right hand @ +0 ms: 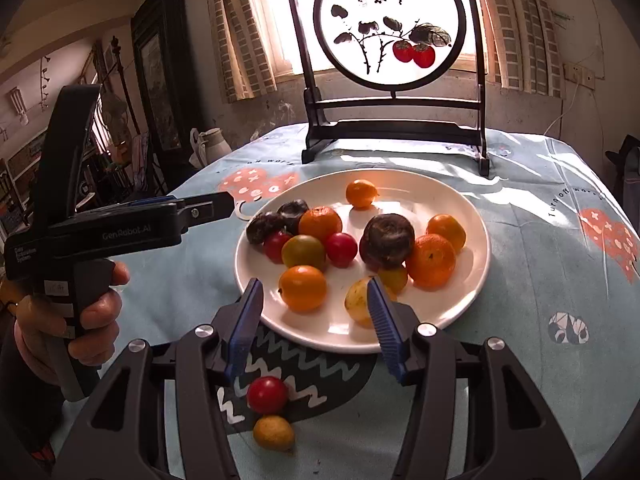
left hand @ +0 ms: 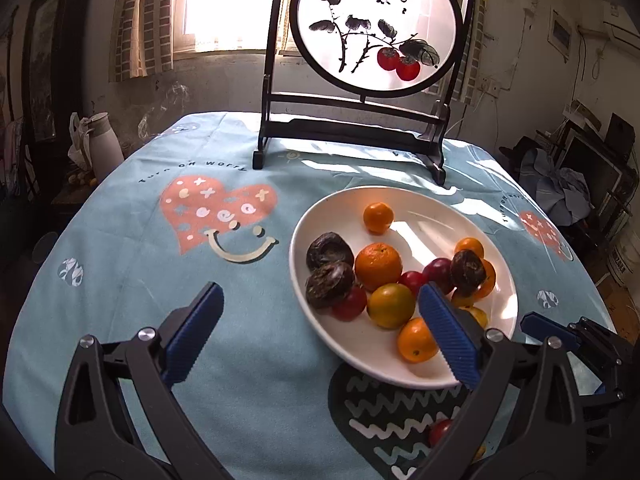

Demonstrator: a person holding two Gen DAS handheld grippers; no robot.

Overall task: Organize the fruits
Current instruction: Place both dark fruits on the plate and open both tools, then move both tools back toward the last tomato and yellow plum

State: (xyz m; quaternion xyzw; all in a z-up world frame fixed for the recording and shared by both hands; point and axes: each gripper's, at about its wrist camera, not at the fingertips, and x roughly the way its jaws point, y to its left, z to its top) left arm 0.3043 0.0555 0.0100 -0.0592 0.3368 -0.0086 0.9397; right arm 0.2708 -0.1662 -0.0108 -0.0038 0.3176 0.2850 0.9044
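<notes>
A white plate (left hand: pixel 424 224) (right hand: pixel 420 200) on the blue tablecloth holds several fruits: orange mandarins (right hand: pixel 432 260), dark wrinkled fruits (left hand: pixel 330 250), small red fruits (right hand: pixel 341 249) and yellow ones. On the cloth in front of the plate lie a red fruit (right hand: pixel 267 394) and a yellow fruit (right hand: pixel 274 432). My left gripper (left hand: pixel 320 332) stands wide open above the plate's near left rim, with nothing gripped. My right gripper (right hand: pixel 314 326) is partly open at the plate's near edge. An orange fruit (right hand: pixel 302 288) lies just beyond its tips, and nothing is pressed between the pads.
A dark wooden stand with a round painted screen (left hand: pixel 352 128) (right hand: pixel 396 120) stands at the back of the table. A white jug (left hand: pixel 104 148) sits beyond the far left edge. In the right wrist view a hand (right hand: pixel 92 312) holds the left gripper (right hand: pixel 200 208) at the left.
</notes>
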